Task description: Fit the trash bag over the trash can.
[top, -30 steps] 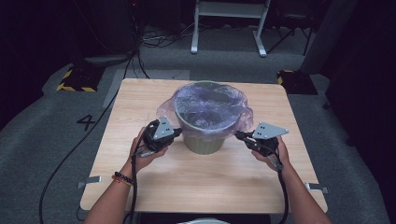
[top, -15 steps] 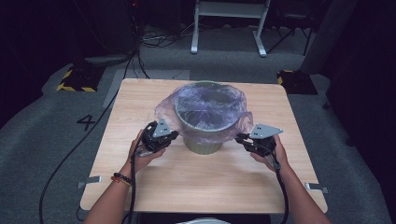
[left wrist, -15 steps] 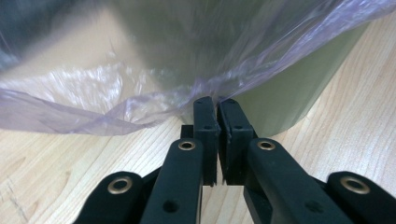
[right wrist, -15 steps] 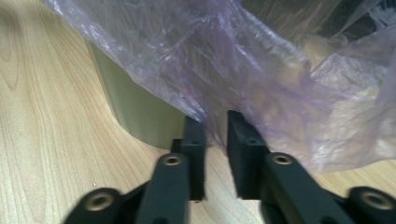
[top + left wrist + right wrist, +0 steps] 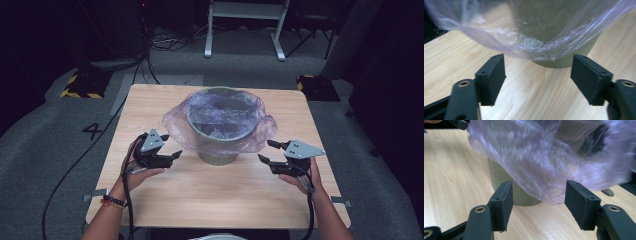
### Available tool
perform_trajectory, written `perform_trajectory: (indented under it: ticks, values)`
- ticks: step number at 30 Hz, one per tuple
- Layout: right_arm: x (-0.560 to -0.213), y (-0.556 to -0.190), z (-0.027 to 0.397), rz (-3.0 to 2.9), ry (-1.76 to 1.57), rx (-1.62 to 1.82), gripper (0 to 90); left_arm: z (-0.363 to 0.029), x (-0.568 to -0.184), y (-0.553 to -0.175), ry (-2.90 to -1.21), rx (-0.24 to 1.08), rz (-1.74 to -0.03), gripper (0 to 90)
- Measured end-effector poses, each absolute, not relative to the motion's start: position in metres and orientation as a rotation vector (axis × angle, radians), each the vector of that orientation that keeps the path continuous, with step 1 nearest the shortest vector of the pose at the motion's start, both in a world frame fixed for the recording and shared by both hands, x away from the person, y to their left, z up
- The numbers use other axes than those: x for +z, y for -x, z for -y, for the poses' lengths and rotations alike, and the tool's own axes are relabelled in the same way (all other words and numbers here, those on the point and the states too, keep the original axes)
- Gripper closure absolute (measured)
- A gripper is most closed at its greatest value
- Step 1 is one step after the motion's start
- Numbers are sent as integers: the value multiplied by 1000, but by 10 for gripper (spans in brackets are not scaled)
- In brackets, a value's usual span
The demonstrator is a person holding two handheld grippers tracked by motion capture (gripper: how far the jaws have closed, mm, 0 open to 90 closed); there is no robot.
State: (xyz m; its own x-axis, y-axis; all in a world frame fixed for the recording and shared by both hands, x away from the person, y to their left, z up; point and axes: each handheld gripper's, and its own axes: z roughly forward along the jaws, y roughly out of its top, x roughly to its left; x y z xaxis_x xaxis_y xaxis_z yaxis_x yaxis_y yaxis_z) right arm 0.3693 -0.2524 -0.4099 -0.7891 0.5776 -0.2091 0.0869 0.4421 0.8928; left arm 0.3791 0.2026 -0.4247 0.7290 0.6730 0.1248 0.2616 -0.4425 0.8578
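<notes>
A: Jaws first. We note the left gripper (image 5: 167,148) with its jaws well apart and nothing between the pads; they have just been opening. In the left gripper view the hem of the purple bag (image 5: 534,47) hangs just beyond them, apart from both pads.

B: Same on the right gripper (image 5: 269,152): jaws wide, just opened, nothing gripped. In the right gripper view the lowest fold of the bag (image 5: 554,195) droops down between the pads, but we see neither pad pressing it.

A: Outward, then. The bag lines the green bin (image 5: 218,158), its mouth folded over the rim and skirted down the outside. The bin stands upright in the middle of the worktop (image 5: 210,200), somewhat toward the far edge. We have one gripper on each side of it, near the base.

B: Risks, as we judge them. The skirt looks loose and uneven, so the film could creep back up over the rim. A jaw closing low might catch the film and drag the liner off. The bin looks light; a sideways nudge from either gripper could slide or tip it.
</notes>
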Motion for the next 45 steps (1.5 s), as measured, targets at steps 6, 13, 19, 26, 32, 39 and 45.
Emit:
perform_trajectory:
  ticks: [6, 13, 19, 26, 32, 39, 45]
  values:
    - [-393, -357, 269, -2113, -565, 1389, 418, -222, -412, -376, -1940, 570, -740, 200]
    - [-364, -365, 269, -2005, -619, 1356, 389, -212, -396, -389, -1948, 598, -703, 186]
    - [-349, -393, 255, -2054, -618, 1293, 355, -199, -382, -407, -1964, 648, -693, 249]
    - [-347, -425, 245, -2118, -591, 1208, 661, -193, -372, -431, -1968, 671, -667, 560]
    - [-351, -442, 242, -2131, -589, 1201, 823, -185, -374, -447, -1991, 668, -658, 676]
    - [-349, -457, 233, -2085, -599, 1229, 897, -180, -375, -459, -1963, 668, -648, 848]
    - [-346, -471, 228, -2062, -626, 1257, 900, -184, -370, -471, -1927, 666, -670, 896]
